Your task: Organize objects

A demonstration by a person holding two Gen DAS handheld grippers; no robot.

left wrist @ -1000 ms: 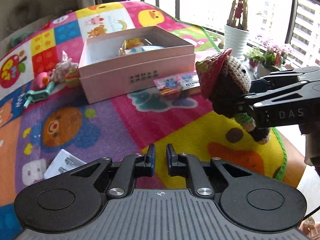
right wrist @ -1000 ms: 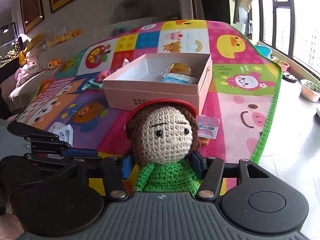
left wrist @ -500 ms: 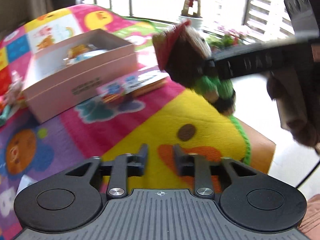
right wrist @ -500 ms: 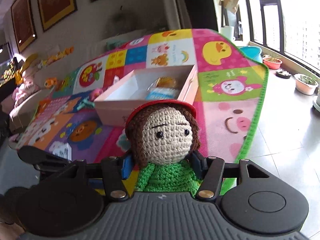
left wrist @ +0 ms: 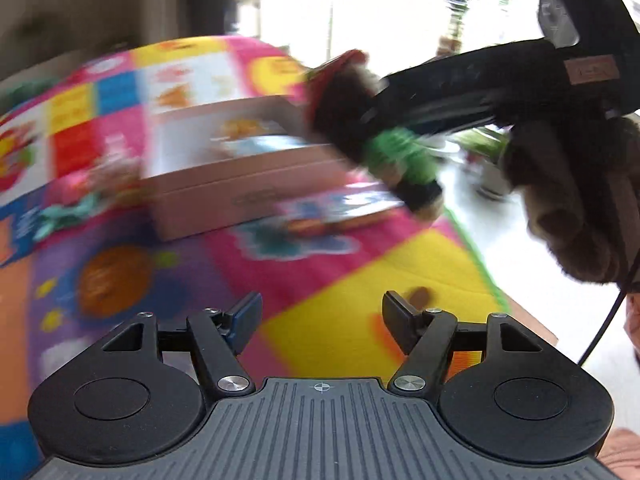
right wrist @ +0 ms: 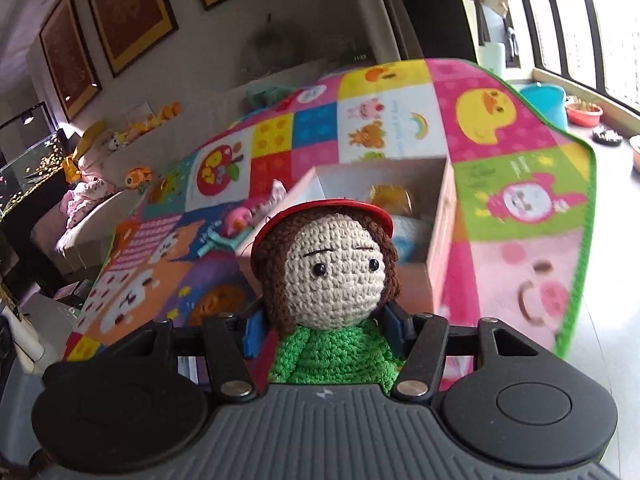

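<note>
My right gripper (right wrist: pixel 326 330) is shut on a crochet doll (right wrist: pixel 332 276) with brown hair, a red hat and a green top, held in the air above the play mat. In the left wrist view the doll (left wrist: pixel 368 128) hangs in front of the open pink box (left wrist: pixel 244 168), near its right end. The box (right wrist: pixel 440 208) holds a yellow item and a blue packet. My left gripper (left wrist: pixel 322 320) is open and empty, low over the mat's yellow and pink squares, well in front of the box.
A colourful play mat (left wrist: pixel 340 320) covers the table. A flat card packet (left wrist: pixel 340 208) lies in front of the box. A small pink toy and a teal piece (right wrist: pixel 224 228) lie left of the box. The mat's green edge (right wrist: pixel 576 300) drops off on the right.
My left gripper has opened wide. My right gripper has lifted the doll higher and carried it toward the box. Both views shifted and are blurred by motion.
</note>
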